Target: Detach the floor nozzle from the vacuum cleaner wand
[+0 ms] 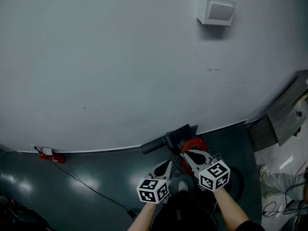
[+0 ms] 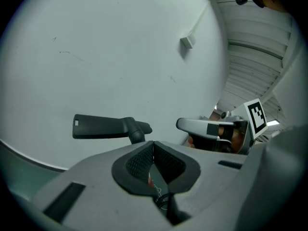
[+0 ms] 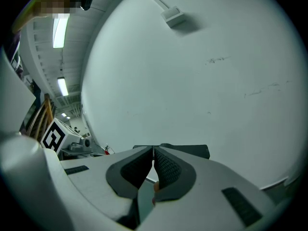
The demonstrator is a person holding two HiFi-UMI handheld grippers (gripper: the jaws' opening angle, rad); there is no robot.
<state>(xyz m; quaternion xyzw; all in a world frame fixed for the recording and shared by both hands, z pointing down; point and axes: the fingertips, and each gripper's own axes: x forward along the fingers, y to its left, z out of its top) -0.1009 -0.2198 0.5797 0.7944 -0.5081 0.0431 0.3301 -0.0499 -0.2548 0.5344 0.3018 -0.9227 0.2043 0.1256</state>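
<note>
Showing black, flat floor nozzle (image 1: 166, 139) by wall (image 1: 120, 57) | left tool (image 2: 153, 143) clenched, empty | right tool (image 3: 153, 149) clenched, empty

A pale wall (image 1: 120, 57) closes off the space directly behind the black floor nozzle (image 1: 167, 139). The dark floor (image 1: 96, 170) to the left lies open, crossed only by a thin cable (image 1: 98, 192). Grey panels (image 1: 284, 112) crowd the right.

Industrial hall: ribbed ceiling (image 2: 255, 66), strip lights (image 3: 59, 30), bare wall (image 1: 120, 57).
</note>
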